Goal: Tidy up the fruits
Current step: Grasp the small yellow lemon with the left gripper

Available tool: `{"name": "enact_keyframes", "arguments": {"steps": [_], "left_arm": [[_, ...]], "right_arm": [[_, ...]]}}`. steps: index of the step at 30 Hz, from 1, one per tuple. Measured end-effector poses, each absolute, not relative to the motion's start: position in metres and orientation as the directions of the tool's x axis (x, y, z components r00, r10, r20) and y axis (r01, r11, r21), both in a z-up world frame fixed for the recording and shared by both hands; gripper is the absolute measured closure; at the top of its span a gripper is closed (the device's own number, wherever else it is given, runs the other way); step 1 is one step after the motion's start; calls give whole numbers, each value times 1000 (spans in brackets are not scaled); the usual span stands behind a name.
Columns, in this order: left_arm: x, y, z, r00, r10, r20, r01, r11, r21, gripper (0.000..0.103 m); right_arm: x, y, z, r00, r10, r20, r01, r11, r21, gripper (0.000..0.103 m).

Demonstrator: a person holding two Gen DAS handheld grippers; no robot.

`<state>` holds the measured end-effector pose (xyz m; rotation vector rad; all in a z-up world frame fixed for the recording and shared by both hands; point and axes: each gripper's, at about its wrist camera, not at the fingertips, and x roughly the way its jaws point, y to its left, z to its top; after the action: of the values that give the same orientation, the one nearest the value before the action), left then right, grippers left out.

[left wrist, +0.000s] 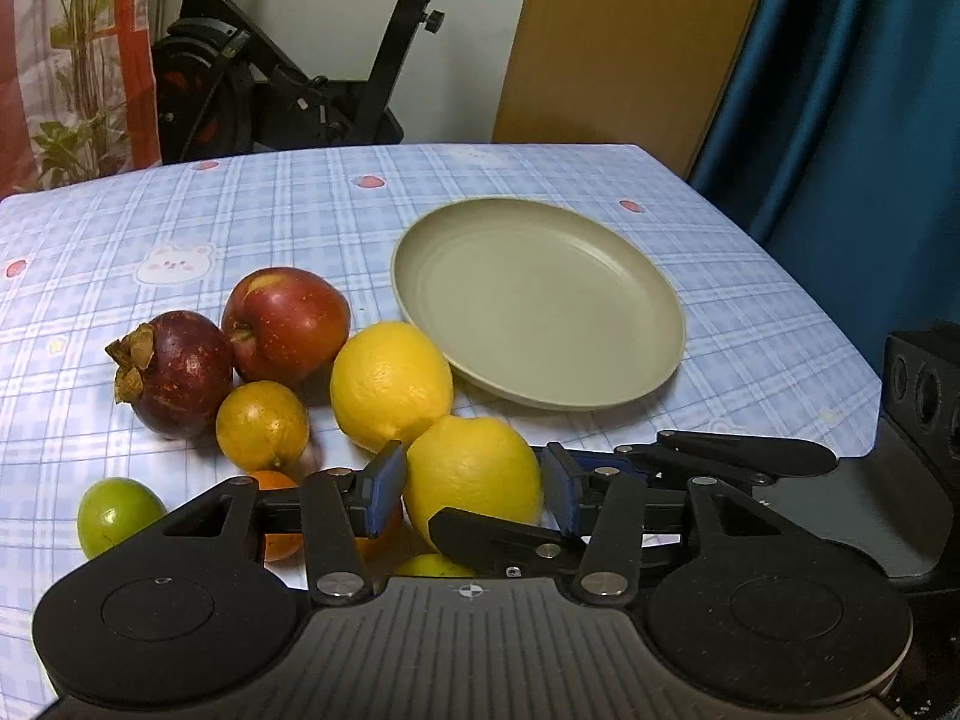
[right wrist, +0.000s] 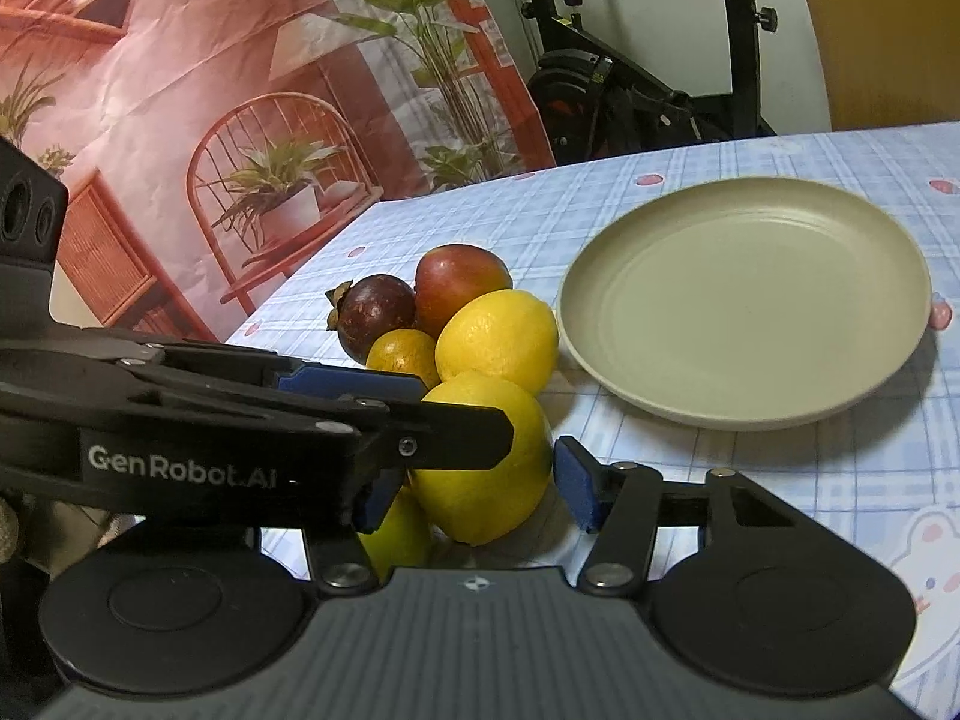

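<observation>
Both tools sit around the same fruit, the near lemon [left wrist: 474, 474]. From the left wrist view, the left tool [left wrist: 474, 489] has its blue pads on each side of that lemon, very close to the skin, but I cannot tell if they press it yet. From the right wrist view, the right tool [right wrist: 474, 480] is spread wide, with a gap between its right pad and the lemon. The left tool's black fingers cross in front of it.

That lemon lies on the table [left wrist: 300, 210], at the near end of the fruit pile. Just behind it is a second lemon [left wrist: 390, 384]. Farther left are a small orange [left wrist: 262, 426], a mangosteen [left wrist: 180, 372] and a red apple [left wrist: 288, 324]. A green fruit [left wrist: 117, 513] sits alone at the near left. The plate [left wrist: 630, 276] is to the right and has nothing in it.

I think the step is to pick up the near lemon and put it on the plate. To do it well, only one tool should hold it. Squeeze at the fat middle, gently, so it does not slip out. Lift straight up first, so the second lemon does not roll. Then move right and set it down low in the plate.
</observation>
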<state>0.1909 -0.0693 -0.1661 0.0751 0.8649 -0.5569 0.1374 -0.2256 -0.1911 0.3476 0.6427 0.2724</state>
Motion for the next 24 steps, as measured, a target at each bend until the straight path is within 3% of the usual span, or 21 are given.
{"name": "enact_keyframes", "arguments": {"steps": [9,17,24], "left_arm": [[191,-79,-165,503,-434,-747,509,848,-150,47],[193,-92,-138,557,-496,-666,578,807,-118,48],[235,-111,-139,539,-533,-652,615,778,-128,50]], "right_arm": [[137,-227,-193,758,359,-545,-125,899,419,46],[121,-238,-164,833,298,-467,-107,914,392,46],[154,-260,-155,825,264,-499,-64,922,381,46]]}}
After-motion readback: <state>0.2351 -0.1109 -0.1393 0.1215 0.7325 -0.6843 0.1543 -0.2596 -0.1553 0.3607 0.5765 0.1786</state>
